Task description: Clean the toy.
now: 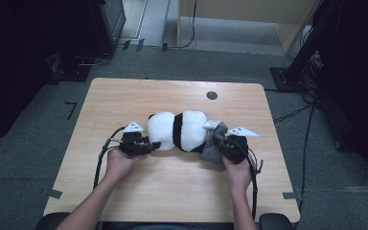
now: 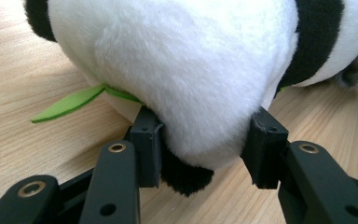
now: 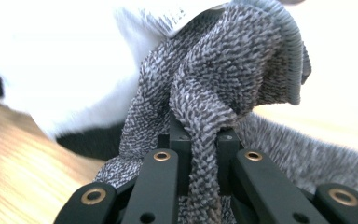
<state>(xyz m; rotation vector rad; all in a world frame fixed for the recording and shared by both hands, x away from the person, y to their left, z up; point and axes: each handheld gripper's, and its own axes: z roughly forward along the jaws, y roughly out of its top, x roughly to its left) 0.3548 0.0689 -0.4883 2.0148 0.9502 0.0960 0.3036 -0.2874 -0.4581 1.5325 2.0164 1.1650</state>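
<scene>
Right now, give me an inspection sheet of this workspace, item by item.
Surface: light wooden table, round dark hole near its far edge.
Job's things: plush panda lying on its side mid-table; grey knitted garment bunched at its right end; green felt leaf under the plush.
Clutter: nothing seen.
Grippers: left gripper clamped on the panda's white end; right gripper shut on a fold of the garment.
Cables: black cable trails from the left gripper, another from the right; more cables on the floor.
Surroundings: grey carpet, dark stands, wooden furniture beyond.
</scene>
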